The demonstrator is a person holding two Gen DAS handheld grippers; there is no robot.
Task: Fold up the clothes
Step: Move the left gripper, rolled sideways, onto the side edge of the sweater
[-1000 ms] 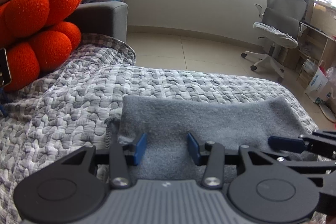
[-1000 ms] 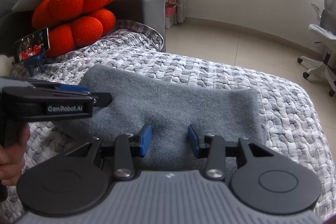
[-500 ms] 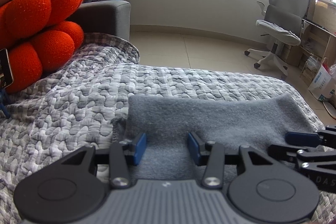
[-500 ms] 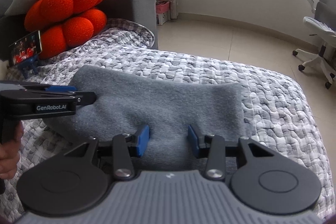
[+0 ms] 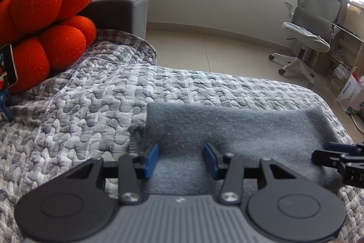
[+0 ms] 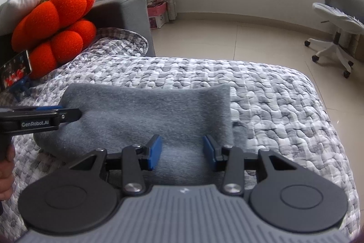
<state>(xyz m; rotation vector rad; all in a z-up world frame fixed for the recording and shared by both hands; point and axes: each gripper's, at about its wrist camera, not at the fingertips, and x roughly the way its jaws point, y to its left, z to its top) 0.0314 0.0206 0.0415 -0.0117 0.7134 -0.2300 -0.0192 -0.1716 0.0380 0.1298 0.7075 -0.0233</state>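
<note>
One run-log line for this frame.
left gripper: open, over grey garment | right gripper: open, over garment | garment: folded on quilt

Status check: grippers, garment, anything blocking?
Both hand-held grippers, left and right, open over grey folded garment. Garment flat on quilt. Nothing blocking.

A folded grey garment (image 6: 147, 120) lies across the quilted bed cover (image 6: 284, 111) at mid-frame. The right tool (image 6: 180, 153) sits low centre, its blue pads apart over the garment's near edge. The left tool (image 6: 68, 115) reaches in from the left edge onto the garment's left end. Orange cushions (image 6: 56, 31) fill the upper left.
</note>
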